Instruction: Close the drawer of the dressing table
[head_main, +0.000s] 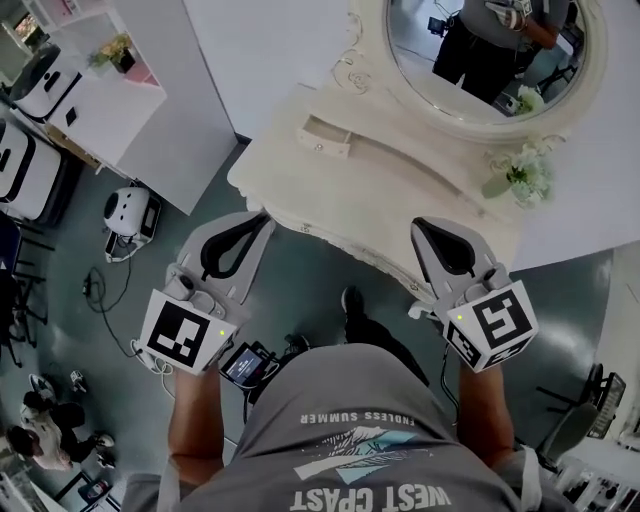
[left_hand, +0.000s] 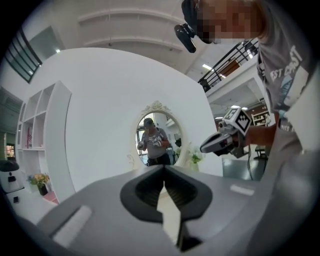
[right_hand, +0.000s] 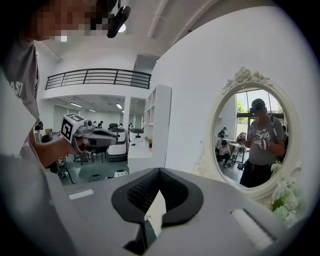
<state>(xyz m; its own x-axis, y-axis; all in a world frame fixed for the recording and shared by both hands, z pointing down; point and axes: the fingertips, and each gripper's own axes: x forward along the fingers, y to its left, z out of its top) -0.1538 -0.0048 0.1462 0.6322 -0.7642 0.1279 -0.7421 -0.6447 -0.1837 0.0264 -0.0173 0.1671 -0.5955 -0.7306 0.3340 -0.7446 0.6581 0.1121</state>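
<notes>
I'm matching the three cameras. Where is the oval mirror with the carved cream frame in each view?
Head view: the oval mirror with a carved cream frame, top right, cut by the upper edge.
Left gripper view: mirror at centre, small.
Right gripper view: mirror at right, large.
Shared landmark: white flowers at its base.

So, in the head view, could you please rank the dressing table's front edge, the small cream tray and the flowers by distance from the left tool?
From the left tool:
1. Dressing table's front edge, just ahead of its tip.
2. Small cream tray, on the tabletop's left part.
3. Flowers, at the tabletop's far right.
</notes>
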